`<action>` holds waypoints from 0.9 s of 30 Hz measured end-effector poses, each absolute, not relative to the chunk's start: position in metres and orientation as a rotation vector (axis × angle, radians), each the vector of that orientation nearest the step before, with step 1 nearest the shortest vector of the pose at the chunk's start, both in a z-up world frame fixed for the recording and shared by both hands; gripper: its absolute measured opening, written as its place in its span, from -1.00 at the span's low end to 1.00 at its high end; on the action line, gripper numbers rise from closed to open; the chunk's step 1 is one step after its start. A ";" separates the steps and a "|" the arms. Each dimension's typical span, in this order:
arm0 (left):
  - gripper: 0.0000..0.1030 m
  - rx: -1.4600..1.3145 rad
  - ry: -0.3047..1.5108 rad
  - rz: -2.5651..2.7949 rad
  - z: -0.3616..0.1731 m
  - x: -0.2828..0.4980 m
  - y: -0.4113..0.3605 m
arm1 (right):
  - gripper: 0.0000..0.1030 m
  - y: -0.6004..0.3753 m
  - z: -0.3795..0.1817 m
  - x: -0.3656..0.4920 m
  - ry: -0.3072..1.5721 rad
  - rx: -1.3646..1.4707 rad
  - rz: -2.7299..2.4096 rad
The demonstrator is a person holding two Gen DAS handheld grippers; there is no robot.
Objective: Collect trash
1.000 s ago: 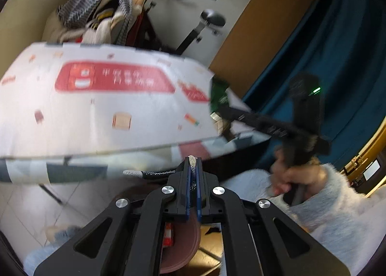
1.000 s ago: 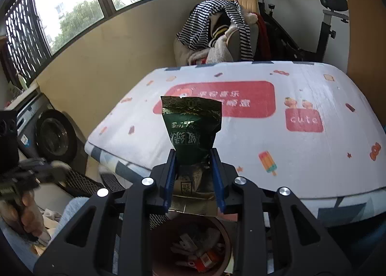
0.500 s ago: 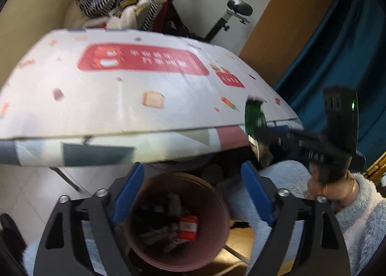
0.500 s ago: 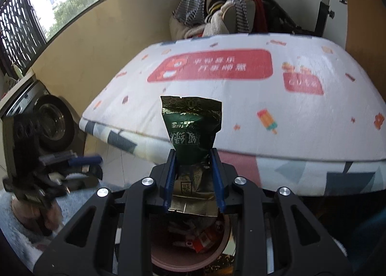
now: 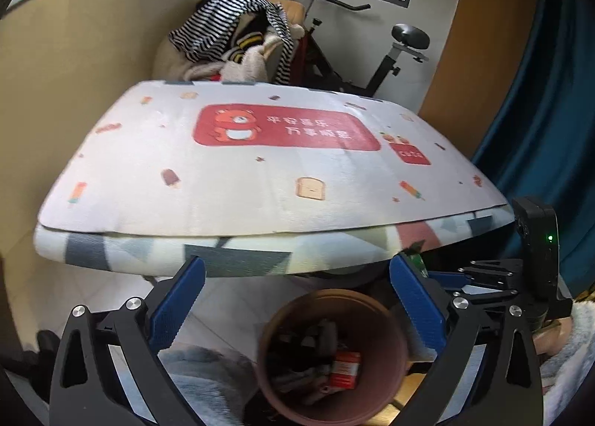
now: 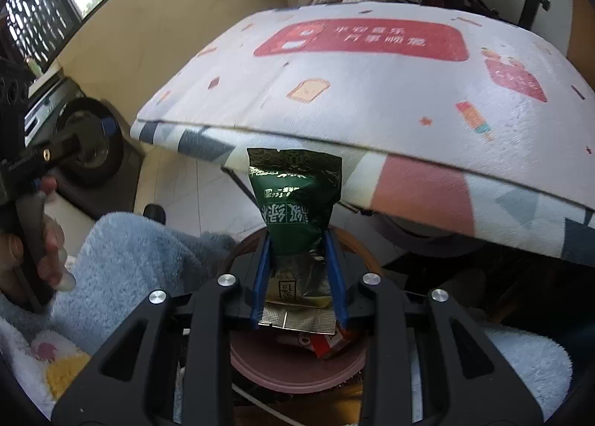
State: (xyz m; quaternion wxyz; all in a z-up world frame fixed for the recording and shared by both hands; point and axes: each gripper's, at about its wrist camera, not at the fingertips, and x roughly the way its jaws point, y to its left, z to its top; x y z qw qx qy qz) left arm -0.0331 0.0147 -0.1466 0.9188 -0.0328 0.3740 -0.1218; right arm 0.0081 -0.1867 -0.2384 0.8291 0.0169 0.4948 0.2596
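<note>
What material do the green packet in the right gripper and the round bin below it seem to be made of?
Green packet: likely metallised plastic film, glossy; it creases sharply and its lower part looks silver, like foil. It is clamped in the right gripper.
Bin: probably moulded plastic, dull reddish-brown, with smooth walls and an even rolled rim; glazed clay cannot be ruled out.
</note>
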 end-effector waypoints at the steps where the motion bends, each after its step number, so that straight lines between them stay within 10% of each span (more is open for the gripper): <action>1: 0.88 -0.065 0.766 -0.243 -0.146 -0.034 0.016 | -0.38 -0.185 -0.239 0.008 1.053 0.034 0.553; 11: 0.88 -0.090 0.736 -0.187 -0.142 -0.036 0.026 | -0.32 -0.164 -0.254 0.001 1.079 -0.005 0.559; 19: 0.88 -0.057 0.711 -0.205 -0.131 -0.035 0.017 | 0.84 -0.171 -0.216 0.003 0.942 -0.038 0.433; 27: 0.88 -0.009 0.627 -0.212 -0.093 -0.026 0.001 | 0.89 -0.194 -0.156 0.009 0.781 -0.068 0.338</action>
